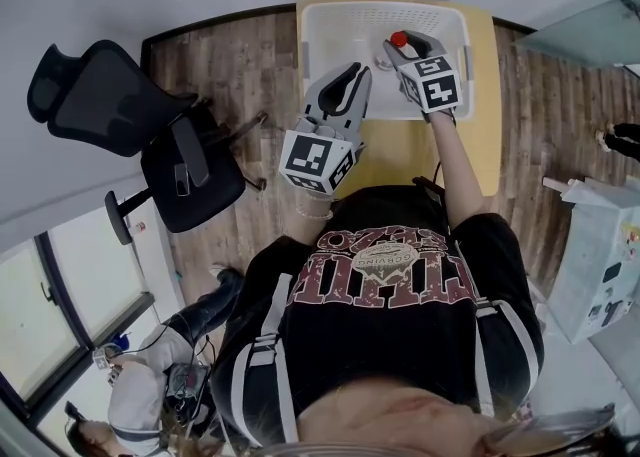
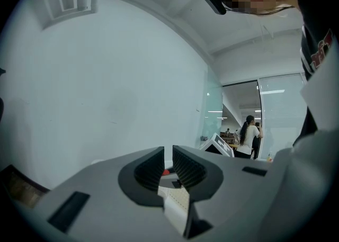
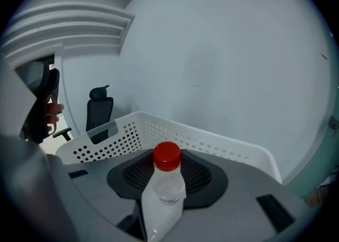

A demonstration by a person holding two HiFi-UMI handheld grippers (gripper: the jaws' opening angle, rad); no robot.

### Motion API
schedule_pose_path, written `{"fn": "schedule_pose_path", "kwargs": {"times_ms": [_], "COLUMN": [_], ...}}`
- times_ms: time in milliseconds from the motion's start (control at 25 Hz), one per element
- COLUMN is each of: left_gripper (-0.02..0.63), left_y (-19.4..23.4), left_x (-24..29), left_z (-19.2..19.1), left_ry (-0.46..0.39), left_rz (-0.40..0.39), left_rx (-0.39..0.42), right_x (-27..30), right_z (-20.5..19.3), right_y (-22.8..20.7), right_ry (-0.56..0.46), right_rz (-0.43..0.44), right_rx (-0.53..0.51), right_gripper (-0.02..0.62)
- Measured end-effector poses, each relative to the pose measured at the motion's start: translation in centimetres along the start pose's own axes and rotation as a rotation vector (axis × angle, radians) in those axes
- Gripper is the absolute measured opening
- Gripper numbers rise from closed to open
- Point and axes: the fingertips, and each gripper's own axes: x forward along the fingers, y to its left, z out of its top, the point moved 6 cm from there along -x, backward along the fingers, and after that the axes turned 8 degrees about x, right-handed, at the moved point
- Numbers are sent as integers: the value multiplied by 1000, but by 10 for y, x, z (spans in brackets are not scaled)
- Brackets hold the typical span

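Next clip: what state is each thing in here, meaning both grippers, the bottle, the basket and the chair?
right gripper: shut on the clear bottle, over the basket.
clear bottle: upright, red cap on.
left gripper: jaws nearly together, nothing between them.
white basket: upright on the yellow table.
office chair: upright, unoccupied.

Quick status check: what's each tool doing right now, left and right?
Left tool: closed to a thin gap, empty.
Right tool: closed on a red-capped bottle, over the white basket.
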Motion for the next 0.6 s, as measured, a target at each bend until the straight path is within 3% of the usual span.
{"fn": "schedule_pose_path", "kwargs": {"times_ms": [600], "left_gripper": [81], "left_y": [-27], "left_x": [-5], "left_z": [8], "left_ry": [-9], "left_rz": [-36], "left_rx": [38], "right_x": [-54], "right_z": [19], "right_y": [4], "right_ry": [-98], "right_rz": [15], "right_rx": [2], "right_gripper": [164]}}
